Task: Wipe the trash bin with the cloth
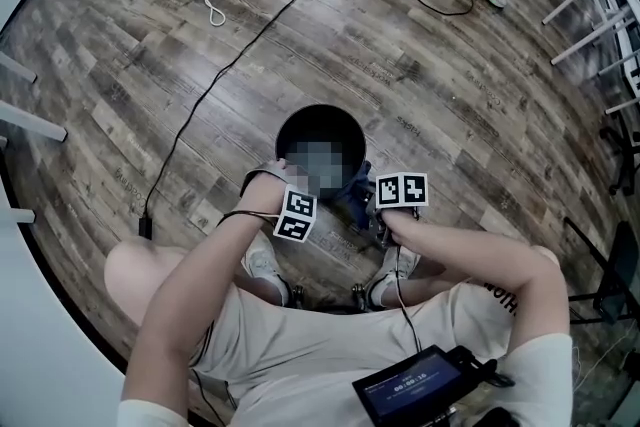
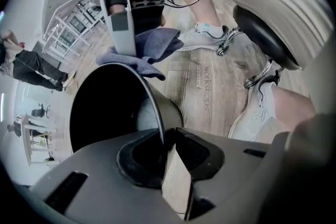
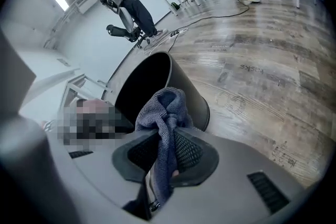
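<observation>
Bin [image 1: 318, 122] on floor [image 1: 450, 65] at your 12 o'clock: left tongs [image 2: 167, 135] straddle its rim half-wide, unclamped, so it may tip once right tongs [image 3: 167, 132], gripping the cloth [image 3: 165, 106], press in.

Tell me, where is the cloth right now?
The cloth is clamped in the right gripper, held close beside the rim of the black trash bin. In the head view it sits at the bin's right side, near the person.

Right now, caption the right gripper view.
Right tool pinches the blue-grey cloth beside the open black trash bin.
</observation>
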{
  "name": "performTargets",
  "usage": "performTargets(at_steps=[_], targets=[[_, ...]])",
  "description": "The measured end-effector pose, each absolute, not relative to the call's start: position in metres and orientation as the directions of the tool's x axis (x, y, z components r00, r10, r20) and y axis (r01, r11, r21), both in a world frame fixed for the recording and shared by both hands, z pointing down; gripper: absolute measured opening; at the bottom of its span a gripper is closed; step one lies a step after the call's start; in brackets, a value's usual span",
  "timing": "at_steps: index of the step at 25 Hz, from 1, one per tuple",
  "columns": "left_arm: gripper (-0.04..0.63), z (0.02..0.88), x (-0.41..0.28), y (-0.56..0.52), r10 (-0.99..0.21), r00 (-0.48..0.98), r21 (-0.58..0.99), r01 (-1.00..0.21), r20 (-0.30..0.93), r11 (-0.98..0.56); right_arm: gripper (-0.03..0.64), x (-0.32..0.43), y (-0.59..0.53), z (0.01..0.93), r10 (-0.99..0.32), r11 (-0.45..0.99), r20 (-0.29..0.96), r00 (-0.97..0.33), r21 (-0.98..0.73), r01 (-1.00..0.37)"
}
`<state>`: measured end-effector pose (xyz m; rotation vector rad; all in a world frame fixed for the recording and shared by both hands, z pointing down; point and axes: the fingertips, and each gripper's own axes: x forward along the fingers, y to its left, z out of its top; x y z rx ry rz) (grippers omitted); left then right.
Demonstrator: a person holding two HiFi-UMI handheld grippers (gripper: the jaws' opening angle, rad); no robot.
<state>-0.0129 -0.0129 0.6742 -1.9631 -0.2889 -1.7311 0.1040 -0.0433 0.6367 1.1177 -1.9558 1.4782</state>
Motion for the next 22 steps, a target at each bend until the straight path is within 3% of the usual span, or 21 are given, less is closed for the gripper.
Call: performTargets(at_steps=[4,15,22], targets=[[0.055,0.674,-0.007,-0.002,-0.146,0.184,-0.22,0.493,0.972,-0.842,0.06,0.108,-0.053,0.668,-0.324,0.152,0.766,-0.555,-0.536,-0.83],[0.049,0.673,0.009,0.0,-0.129,0.199,-0.203,0.417,0.972,-0.886,0.06,0.115,-0.064,0.805,-0.293,0.123,0.791,-0.536,-0.525,-0.842],[0.049,0.673,0.018,-0.002,-0.139,0.183,-0.198,0.361,0.973,-0.911,0.06,0.124,-0.067,0.845,-0.276,-0.106,0.812,-0.514,-0.557,-0.824]])
